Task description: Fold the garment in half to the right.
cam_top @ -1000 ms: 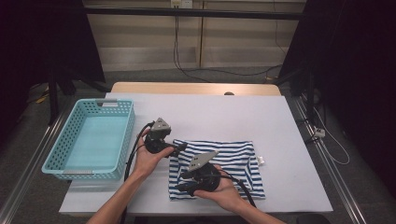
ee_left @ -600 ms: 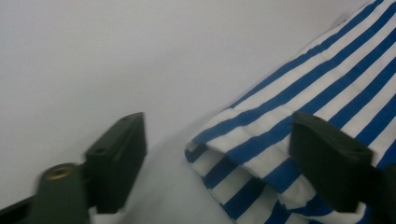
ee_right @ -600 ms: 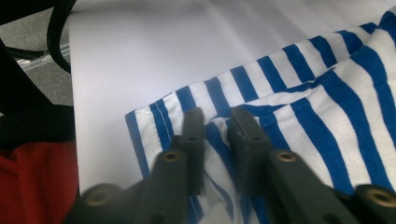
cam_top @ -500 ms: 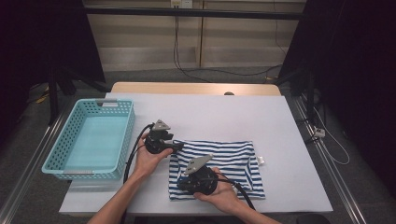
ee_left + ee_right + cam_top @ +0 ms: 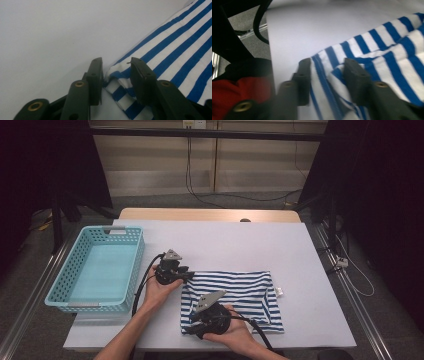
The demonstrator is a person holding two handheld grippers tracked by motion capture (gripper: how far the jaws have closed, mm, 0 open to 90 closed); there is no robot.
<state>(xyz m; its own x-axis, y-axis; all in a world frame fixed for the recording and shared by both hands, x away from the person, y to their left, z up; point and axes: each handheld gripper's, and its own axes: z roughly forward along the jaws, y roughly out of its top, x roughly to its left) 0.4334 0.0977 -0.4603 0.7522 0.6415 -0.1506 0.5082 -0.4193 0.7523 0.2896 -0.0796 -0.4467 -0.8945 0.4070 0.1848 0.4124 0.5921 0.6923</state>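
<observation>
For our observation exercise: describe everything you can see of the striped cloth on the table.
The striped cloth is soft fabric with blue and white stripes, folded into a flat layered rectangle on the white table, with a small white tag at its right edge. The left hand-held gripper straddles its far-left corner; the right hand-held gripper straddles its near-left corner.

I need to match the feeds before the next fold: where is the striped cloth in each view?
High view: the cloth lies at centre bottom of the table.
Left gripper view: at right, one corner between the left gripper jaws.
Right gripper view: centre to right, an edge between the right gripper jaws.
Shared landmark: the blue and white stripes against the white table.
</observation>
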